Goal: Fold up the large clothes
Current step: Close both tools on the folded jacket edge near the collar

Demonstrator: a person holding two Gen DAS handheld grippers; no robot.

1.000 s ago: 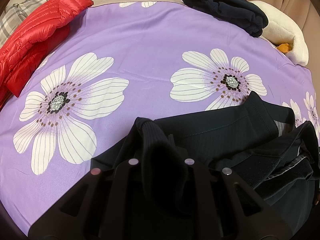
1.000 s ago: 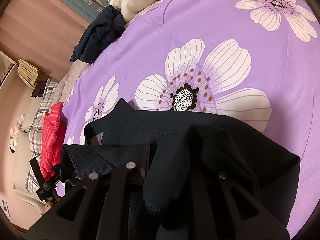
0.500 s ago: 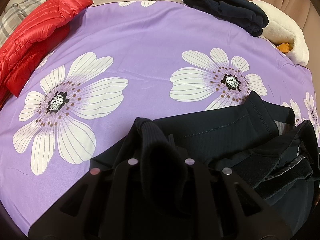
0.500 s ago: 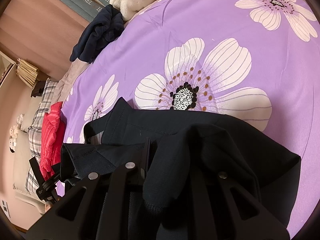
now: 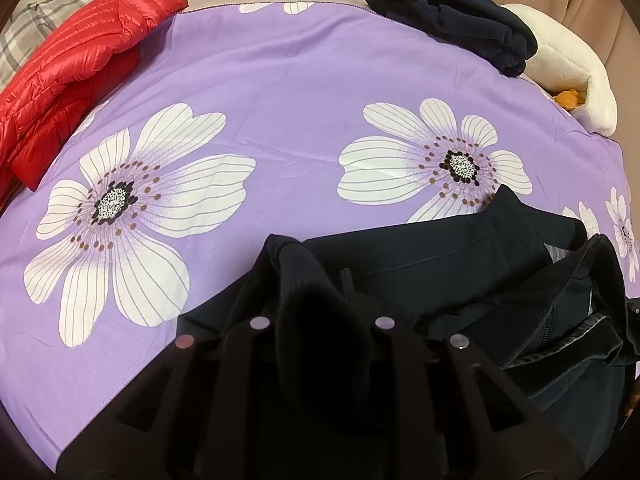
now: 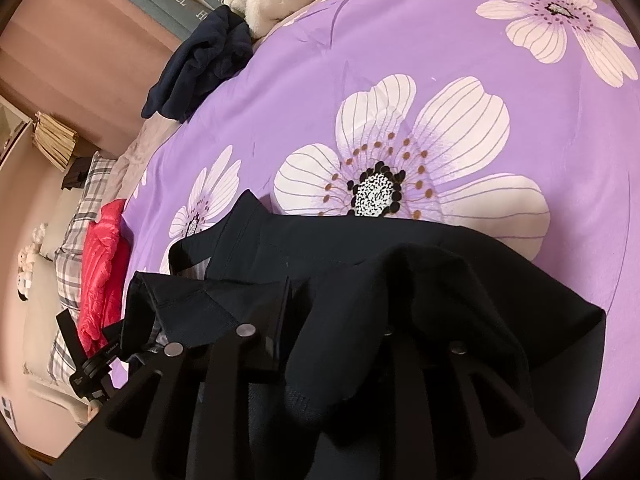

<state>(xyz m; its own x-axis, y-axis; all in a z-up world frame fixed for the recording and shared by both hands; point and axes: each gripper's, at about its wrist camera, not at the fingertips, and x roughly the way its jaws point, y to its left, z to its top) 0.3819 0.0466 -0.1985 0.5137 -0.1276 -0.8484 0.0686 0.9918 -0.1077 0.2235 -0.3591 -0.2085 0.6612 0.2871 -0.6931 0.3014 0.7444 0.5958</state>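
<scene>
A dark navy garment (image 5: 460, 264) lies bunched on the purple flowered bedspread (image 5: 300, 92) at the near side. My left gripper (image 5: 320, 300) is shut on its ribbed edge, which bulges up between the fingers. My right gripper (image 6: 332, 320) is shut on another fold of the same navy garment (image 6: 400, 248), which drapes over the fingers and hides the tips. The left gripper's body (image 6: 92, 364) shows at the lower left of the right wrist view.
A red puffer jacket (image 5: 68, 64) lies at the far left on a plaid pillow (image 5: 48, 4). A folded dark navy garment (image 5: 448, 20) and a white plush toy (image 5: 568, 76) sit at the far right edge. The bedspread's middle shows only flowers.
Almost nothing has moved; both grippers keep their hold on the navy garment, with only a slight shift of view.
</scene>
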